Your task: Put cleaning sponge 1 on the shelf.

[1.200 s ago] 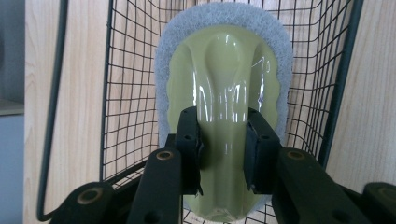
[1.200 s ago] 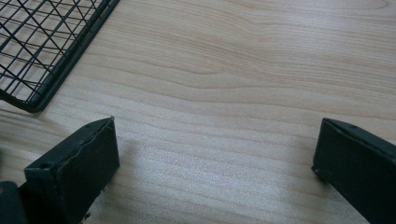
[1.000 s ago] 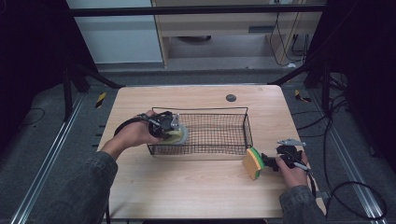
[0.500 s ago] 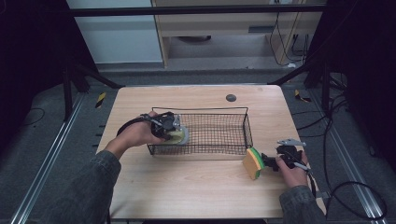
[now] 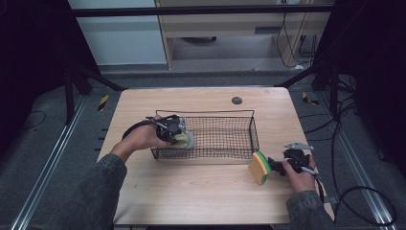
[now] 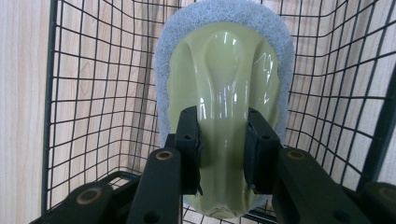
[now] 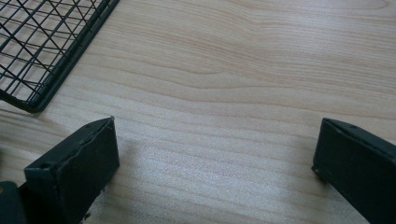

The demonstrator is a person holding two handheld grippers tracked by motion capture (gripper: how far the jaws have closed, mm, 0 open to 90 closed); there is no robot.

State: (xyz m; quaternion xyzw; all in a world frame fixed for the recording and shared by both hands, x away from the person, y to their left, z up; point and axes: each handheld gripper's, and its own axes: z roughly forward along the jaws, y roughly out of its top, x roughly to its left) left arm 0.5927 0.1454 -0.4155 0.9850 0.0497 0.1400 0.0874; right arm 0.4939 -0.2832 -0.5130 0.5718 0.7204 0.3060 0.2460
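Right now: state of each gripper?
Left gripper: shut on the scrubber, inside the wire basket.
Right gripper: open, nothing between its jaws, over the table.

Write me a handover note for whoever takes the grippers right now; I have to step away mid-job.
Left gripper: shut on the handle of the pale scrubber, holding it inside the wire basket at its left end.
Right gripper: open, nothing between the jaws, low over the table right of the basket.
Sponge: yellow and green, on the table just ahead of the right gripper, outside the basket.
Done: scrubber is in the basket, not yet released.
Left: probably release the scrubber, then grip the sponge and put it in too.
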